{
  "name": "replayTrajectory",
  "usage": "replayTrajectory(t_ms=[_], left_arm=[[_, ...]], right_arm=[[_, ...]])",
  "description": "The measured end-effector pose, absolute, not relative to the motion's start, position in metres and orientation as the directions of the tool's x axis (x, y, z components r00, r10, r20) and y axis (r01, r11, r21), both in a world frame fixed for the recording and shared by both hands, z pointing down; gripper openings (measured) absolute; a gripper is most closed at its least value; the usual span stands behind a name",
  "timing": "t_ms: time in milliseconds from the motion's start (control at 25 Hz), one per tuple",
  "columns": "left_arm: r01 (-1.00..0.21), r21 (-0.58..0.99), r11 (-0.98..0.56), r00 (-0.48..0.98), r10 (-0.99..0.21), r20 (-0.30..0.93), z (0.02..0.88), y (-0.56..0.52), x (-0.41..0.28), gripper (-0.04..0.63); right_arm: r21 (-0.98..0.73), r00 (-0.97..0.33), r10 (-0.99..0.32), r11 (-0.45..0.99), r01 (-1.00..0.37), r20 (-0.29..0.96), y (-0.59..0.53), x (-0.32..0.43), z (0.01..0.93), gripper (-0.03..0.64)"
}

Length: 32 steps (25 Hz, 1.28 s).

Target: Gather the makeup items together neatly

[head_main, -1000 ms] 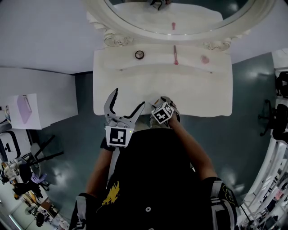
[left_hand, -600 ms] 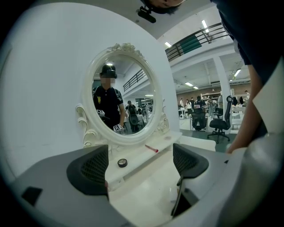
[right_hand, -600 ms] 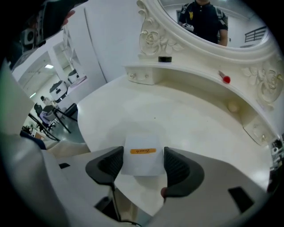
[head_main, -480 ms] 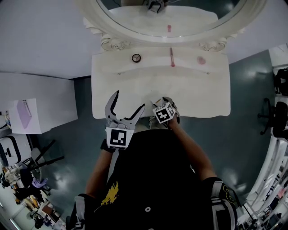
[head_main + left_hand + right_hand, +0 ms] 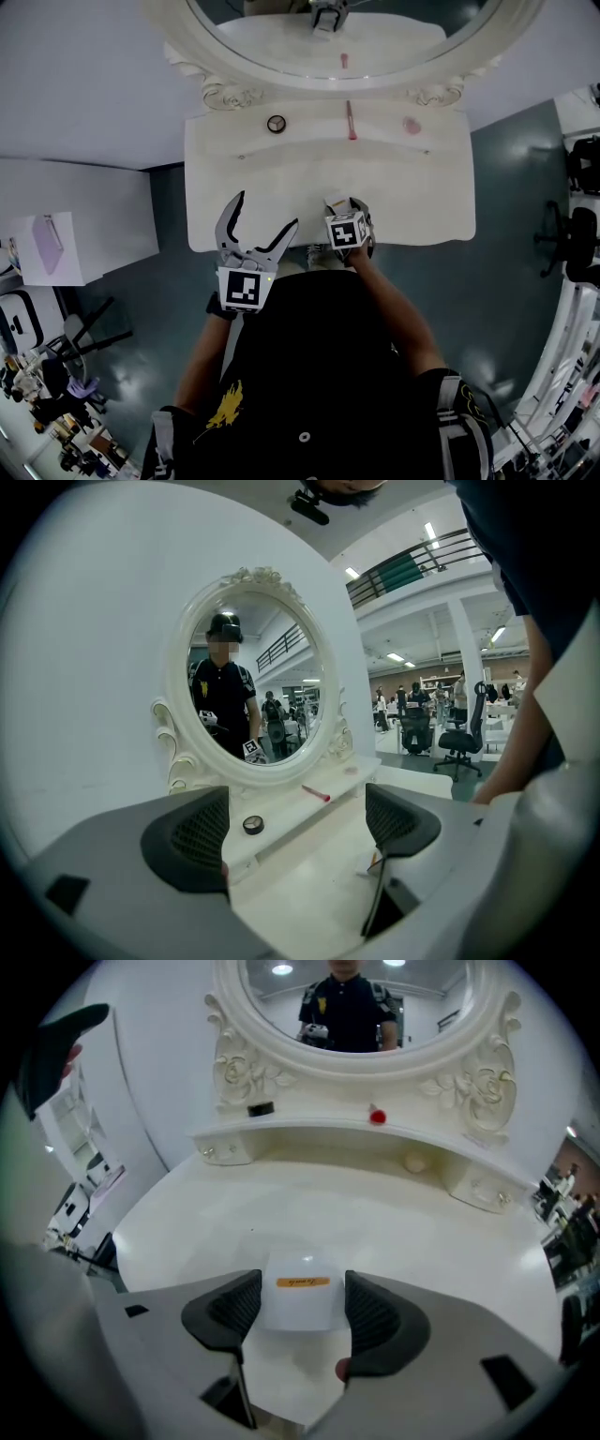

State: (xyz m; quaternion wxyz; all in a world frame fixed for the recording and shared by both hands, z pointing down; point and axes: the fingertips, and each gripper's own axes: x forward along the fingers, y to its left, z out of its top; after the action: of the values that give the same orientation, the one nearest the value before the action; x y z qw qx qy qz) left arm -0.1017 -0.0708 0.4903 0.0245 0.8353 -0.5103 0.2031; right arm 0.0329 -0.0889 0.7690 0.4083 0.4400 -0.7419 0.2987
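A white makeup case with an orange label (image 5: 302, 1297) sits between the pads of my right gripper (image 5: 302, 1309), which is shut on it just above the front edge of the white vanity table (image 5: 309, 178). In the head view the right gripper (image 5: 339, 208) is at the table's front middle. My left gripper (image 5: 258, 225) hangs open and empty beside it, to the left. On the raised shelf under the mirror lie a small round black compact (image 5: 276, 123), a pink-red stick (image 5: 350, 120) and a pale pink puff (image 5: 411, 125).
An oval mirror (image 5: 281, 37) in an ornate white frame stands at the back of the table. A white cabinet (image 5: 75, 216) stands to the left. Black office chairs (image 5: 577, 234) stand to the right on the grey floor.
The right gripper has moved slightly forward over the table's front edge and turned straighter, still with the white case. The left gripper has hardly moved.
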Motion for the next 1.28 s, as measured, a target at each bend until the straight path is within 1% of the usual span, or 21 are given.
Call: replayTrajectory(t_ms=[120,200,600,840,1120,1280], left_arm=[[-0.863,-0.166,-0.477,0.396,-0.843,0.364,0.49,-0.07,-0.1,0.457],[-0.861,-0.174,-0.477,0.394,-0.844,0.364,0.487,-0.071,-0.1,0.457],[-0.865,-0.165,-0.474,0.384,-0.836,0.393,0.495,-0.068,-0.102,0.456],[-0.873,-0.159,-0.462,0.369,-0.837,0.404,0.497,-0.065,-0.109,0.456],[-0.874,-0.161,-0.458,0.364,-0.837,0.41,0.499,-0.066,-0.111,0.456],[-0.874,-0.157,-0.459,0.367,-0.837,0.406,0.5,-0.066,-0.112,0.456]], right_arm=[[-0.109,-0.254,-0.443,0.327,-0.939,0.86,-0.098,0.042,0.768,0.295],[-0.114,-0.246,-0.457,0.296,-0.948,0.855,-0.104,0.043,0.767,0.295],[-0.067,-0.174,-0.485,0.23,-0.971,0.857,-0.144,0.045,0.779,0.295],[-0.099,-0.175,-0.493,0.176,-0.979,0.852,-0.164,0.042,0.778,0.295],[-0.091,-0.151,-0.527,0.138,-0.986,0.836,-0.173,0.041,0.778,0.295],[-0.081,-0.134,-0.508,0.126,-0.989,0.851,-0.171,0.04,0.782,0.301]])
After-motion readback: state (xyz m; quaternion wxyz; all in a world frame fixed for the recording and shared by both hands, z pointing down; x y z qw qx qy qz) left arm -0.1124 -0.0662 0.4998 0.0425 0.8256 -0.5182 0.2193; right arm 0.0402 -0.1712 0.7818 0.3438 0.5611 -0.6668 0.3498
